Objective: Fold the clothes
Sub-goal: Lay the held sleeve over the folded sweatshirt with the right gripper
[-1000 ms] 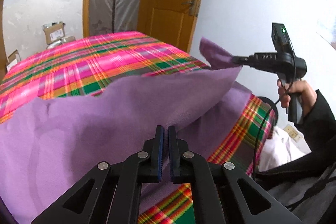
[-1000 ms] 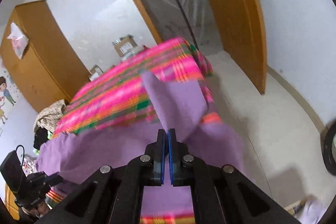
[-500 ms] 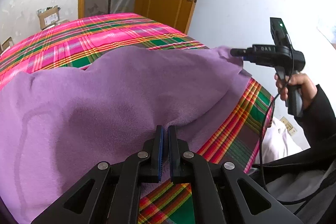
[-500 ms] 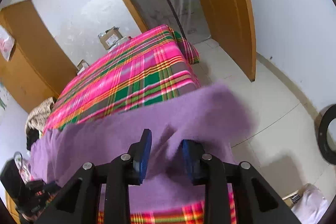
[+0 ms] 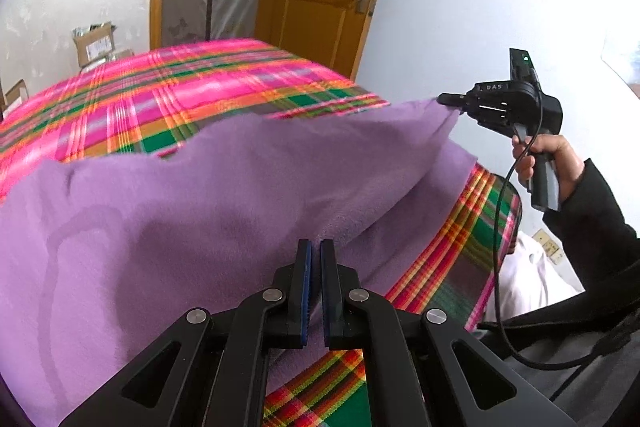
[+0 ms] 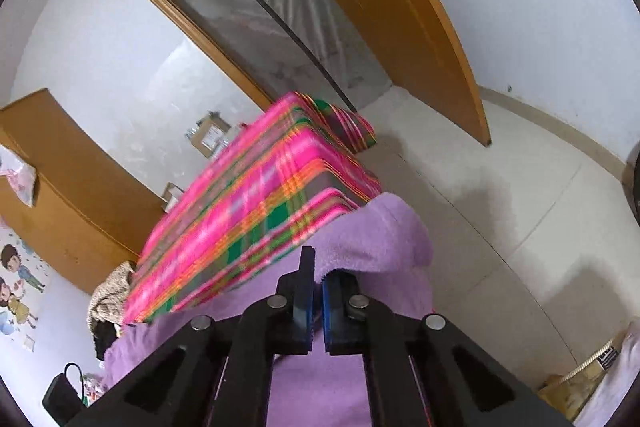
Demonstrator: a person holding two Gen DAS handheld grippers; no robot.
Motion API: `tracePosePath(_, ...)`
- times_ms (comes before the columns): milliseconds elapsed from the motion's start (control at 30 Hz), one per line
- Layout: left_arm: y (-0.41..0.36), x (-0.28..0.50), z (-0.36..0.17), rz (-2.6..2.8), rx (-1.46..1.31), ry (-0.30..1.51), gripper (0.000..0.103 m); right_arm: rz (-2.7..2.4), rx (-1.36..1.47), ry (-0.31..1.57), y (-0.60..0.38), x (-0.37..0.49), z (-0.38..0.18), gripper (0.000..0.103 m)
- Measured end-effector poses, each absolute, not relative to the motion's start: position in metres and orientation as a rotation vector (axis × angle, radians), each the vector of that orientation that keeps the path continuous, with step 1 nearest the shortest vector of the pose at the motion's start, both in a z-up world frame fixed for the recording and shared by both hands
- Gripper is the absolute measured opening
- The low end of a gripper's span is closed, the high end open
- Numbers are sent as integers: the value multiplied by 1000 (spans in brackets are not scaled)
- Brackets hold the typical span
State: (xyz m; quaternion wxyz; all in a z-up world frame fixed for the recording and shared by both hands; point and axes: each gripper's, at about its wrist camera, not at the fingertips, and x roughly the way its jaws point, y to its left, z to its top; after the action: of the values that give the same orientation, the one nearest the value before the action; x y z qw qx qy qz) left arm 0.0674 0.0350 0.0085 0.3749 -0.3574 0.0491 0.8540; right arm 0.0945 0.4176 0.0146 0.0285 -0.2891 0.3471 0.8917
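Right wrist view — right gripper (image 6: 316, 301) jaws, apart half a second ago, now clamp the purple cloth (image 6: 372, 243); left gripper (image 5: 315, 291) stays clamped.

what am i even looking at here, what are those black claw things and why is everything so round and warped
The black claws are hand-held grippers, one in each of a person's hands, and each carries a fisheye camera, which bends the picture. One picture looks along the left gripper, the other along the right gripper. In the left view you also see the right gripper from outside, held by the person's hand. A soft purple fleece cloth lies over a bed with a pink, green and orange plaid cover. Both grippers are shut on the cloth, each pinching part of its edge, and the right one holds its corner lifted above the bed. This looks like a fold in progress.
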Motion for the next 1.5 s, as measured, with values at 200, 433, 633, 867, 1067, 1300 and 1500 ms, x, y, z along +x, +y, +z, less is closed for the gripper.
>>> tracePosePath(200, 31, 76, 24, 2174, -865, 119, 4, 2743, -877, 1041, 417, 125, 21, 3)
tracePosePath(433, 38, 76, -2, 2112, -966, 128, 4, 2578, -997, 1202, 431, 134, -33, 3)
tracePosePath(633, 37, 76, -6, 2104, -985, 121, 4, 2511, -984, 1362, 444, 140, -48, 13)
tracePosePath(867, 36, 76, 0, 2109, -966, 117, 4, 2589, -854, 1352, 447, 151, -27, 3)
tracePosePath(1067, 38, 74, -2, 2090, -986, 128, 4, 2561, -932, 1288, 450, 154, -33, 3)
tracePosePath(1300, 34, 76, -1, 2059, -991, 114, 4, 2427, -953, 1417, 464, 164, -61, 16)
tracePosePath(1500, 33, 79, 10, 2051, -955, 90, 5, 2357, -893, 1392, 483, 176, -59, 24)
